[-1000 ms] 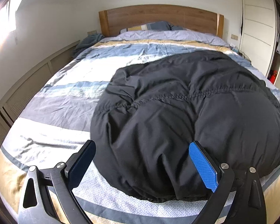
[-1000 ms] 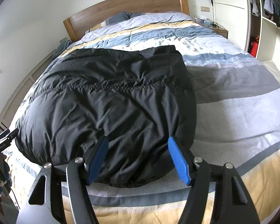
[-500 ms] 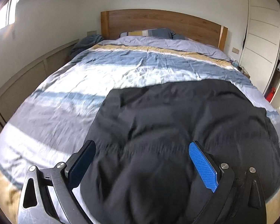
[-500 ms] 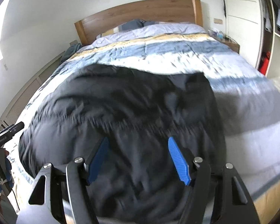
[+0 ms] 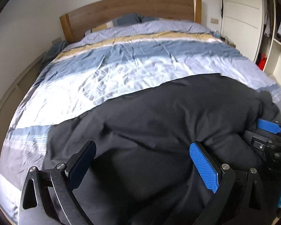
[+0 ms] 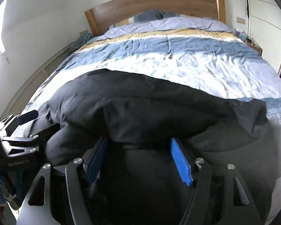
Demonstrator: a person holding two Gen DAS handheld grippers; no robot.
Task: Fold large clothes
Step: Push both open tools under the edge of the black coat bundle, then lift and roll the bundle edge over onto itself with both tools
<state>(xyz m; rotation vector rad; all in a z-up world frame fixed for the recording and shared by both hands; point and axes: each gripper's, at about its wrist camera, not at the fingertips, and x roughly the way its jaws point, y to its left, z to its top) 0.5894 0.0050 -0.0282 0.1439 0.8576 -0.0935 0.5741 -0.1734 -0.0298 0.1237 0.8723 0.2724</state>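
A black padded jacket [image 5: 159, 123] lies bunched across the near part of the bed, and it shows too in the right wrist view as the jacket [image 6: 149, 108]. My left gripper [image 5: 142, 146] stands wide open low over its near side, with black cloth between and under the fingers. My right gripper [image 6: 138, 140] has its jaws opening, and a thick fold of the jacket bulges between the blue pads [image 6: 179, 161] and hangs over their tips. Each gripper shows in the other's view: the right gripper [image 5: 267, 127] at the right edge, the left gripper [image 6: 26, 118] at the left edge.
The bed's striped duvet [image 5: 140, 65] in blue, white and tan stretches to a wooden headboard [image 5: 131, 7] with pillows. A white wardrobe [image 5: 239, 18] and open shelves stand on the right. A low panelled wall [image 6: 37, 71] runs along the left.
Both grippers have pushed in over the jacket and drawn closer together. The jacket, spread long up the bed before, is now heaped into a shorter, thicker band, with more duvet showing beyond it.
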